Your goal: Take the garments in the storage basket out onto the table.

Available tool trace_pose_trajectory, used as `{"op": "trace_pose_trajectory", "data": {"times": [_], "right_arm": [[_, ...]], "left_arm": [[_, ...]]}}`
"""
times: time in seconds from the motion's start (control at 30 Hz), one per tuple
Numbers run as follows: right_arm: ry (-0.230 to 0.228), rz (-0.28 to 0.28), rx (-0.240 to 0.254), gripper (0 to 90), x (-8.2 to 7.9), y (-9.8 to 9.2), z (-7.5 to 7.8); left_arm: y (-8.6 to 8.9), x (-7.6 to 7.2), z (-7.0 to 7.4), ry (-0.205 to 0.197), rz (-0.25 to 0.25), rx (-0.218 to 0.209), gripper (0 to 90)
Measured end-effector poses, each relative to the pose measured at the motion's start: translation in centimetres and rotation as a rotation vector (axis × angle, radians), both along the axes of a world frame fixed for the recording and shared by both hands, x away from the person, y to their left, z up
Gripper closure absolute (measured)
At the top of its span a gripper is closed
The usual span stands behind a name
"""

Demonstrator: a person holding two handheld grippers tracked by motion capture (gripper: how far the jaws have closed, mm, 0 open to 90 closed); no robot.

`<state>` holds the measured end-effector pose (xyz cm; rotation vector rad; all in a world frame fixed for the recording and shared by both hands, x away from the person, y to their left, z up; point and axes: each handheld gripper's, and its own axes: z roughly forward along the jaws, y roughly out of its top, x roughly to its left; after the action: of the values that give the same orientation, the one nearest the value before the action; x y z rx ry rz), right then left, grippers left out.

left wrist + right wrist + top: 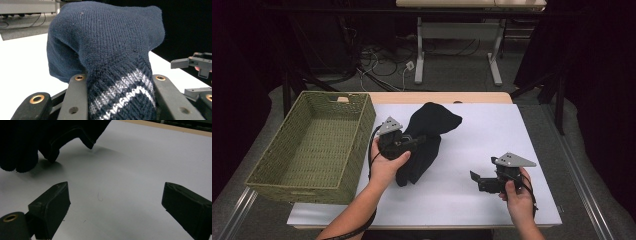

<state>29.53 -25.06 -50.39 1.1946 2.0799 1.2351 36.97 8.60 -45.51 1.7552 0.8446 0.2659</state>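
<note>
L gripper clamped on navy striped sock, hanging limp over desk mid-left, near wicker basket; soft, light, floppy knit, so best pinched at cuff band; R gripper jaws apart, empty.

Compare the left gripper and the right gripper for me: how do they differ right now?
The left gripper is shut on the dark sock, while the right gripper is open with nothing between its fingers. The left gripper sits near the basket, at the sheet's left-centre; the right gripper is further right, closer to the near edge. Both are black, hand-held, with a grey plate on top.
</note>
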Motion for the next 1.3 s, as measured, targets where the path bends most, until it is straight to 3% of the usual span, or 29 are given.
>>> {"op": "trace_pose_trajectory", "data": {"times": [0.47,0.57,0.9,1.1,1.3], "right_arm": [[-0.005,-0.002,0.000,7.6,-0.1,-0.1,0.0],[-0.007,0.000,0.000,7.6,0.0,0.0,0.0],[-0.004,-0.006,-0.002,7.6,-0.1,-0.1,0.0],[-0.004,-0.003,-0.005,7.6,-0.1,-0.1,0.0],[0.002,-0.006,-0.005,7.6,-0.1,-0.1,0.0]], "left_arm": [[-0.8,1.0,-3.3,0.066,0.002,0.026,65.0],[-0.9,1.1,-3.9,0.065,-0.005,0.021,64.4],[-1.7,1.5,-6.0,0.063,-0.055,0.075,60.7],[-2.3,1.5,-7.0,0.055,-0.095,0.140,57.8],[-2.7,1.5,-7.7,0.066,-0.122,0.144,52.9]]}}
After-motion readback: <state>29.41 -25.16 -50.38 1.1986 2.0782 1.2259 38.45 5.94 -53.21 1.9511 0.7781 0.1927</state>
